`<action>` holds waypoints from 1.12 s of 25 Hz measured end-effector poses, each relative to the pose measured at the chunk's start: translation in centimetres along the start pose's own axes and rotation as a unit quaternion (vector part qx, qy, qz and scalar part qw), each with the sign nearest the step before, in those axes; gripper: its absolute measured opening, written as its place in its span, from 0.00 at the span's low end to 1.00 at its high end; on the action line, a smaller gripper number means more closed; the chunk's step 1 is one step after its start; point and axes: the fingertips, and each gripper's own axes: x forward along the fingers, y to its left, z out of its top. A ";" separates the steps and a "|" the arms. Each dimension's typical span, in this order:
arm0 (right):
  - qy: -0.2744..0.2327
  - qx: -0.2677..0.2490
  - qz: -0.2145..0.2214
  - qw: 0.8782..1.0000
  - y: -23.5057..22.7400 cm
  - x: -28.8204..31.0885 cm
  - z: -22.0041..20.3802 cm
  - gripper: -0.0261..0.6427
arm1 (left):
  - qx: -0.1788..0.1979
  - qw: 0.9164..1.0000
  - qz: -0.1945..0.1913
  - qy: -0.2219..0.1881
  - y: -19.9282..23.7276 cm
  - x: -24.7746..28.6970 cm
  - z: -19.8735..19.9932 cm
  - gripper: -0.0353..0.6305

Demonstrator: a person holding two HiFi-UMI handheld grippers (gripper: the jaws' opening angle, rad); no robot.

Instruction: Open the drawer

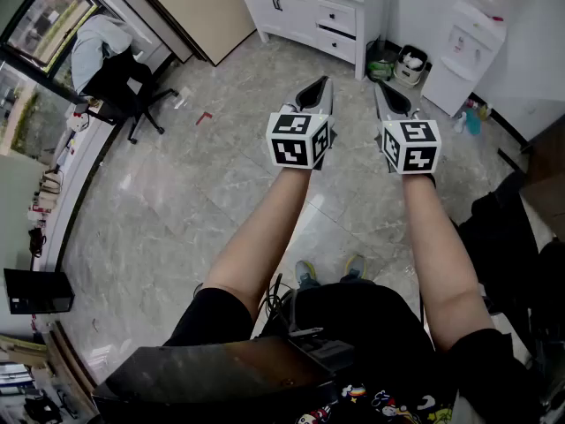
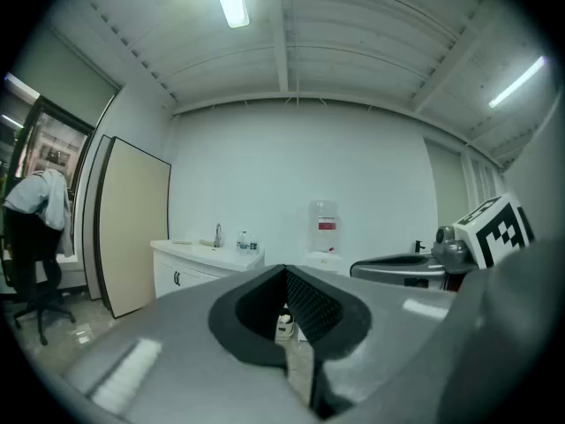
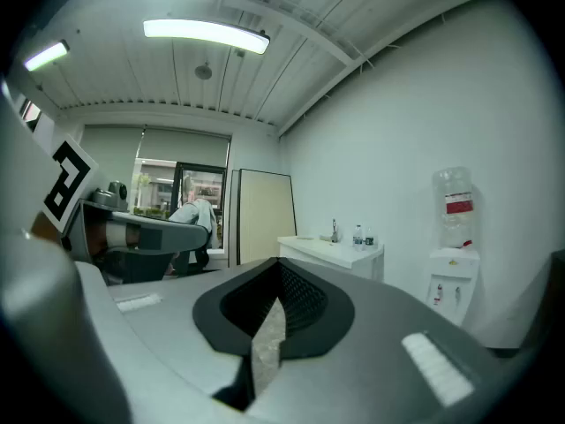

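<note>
A white cabinet (image 1: 305, 3) with small drawers (image 1: 336, 17) stands against the far wall, a few steps ahead across the floor. My left gripper (image 1: 316, 88) and right gripper (image 1: 389, 94) are held side by side in the air, pointing toward it and well short of it. Both pairs of jaws meet at the tips with nothing between them. In the left gripper view the left gripper (image 2: 284, 274) points past the cabinet (image 2: 192, 270). In the right gripper view the right gripper (image 3: 280, 270) has the cabinet (image 3: 329, 256) beyond its tips.
A water dispenser (image 1: 474, 32) stands right of the cabinet, with a small appliance (image 1: 411, 64) on the floor between them. An office chair draped with clothing (image 1: 113, 76) is at the left by a window. A beige panel (image 1: 181, 3) leans on the back wall. Dark bags (image 1: 516, 228) lie at the right.
</note>
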 end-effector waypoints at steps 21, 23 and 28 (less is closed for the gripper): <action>-0.010 0.016 0.021 1.000 -7.2 7.6 -1.6 0.07 | -0.002 1.000 -0.013 0.004 1.2 10.7 -1.0 0.05; -0.006 0.015 0.022 1.000 -7.2 10.2 -1.9 0.07 | -0.006 1.000 -0.017 0.007 3.3 12.3 -1.4 0.05; 0.001 0.016 0.003 1.000 -7.2 20.3 -2.5 0.07 | -0.011 0.999 -0.041 0.010 11.7 18.3 -2.2 0.05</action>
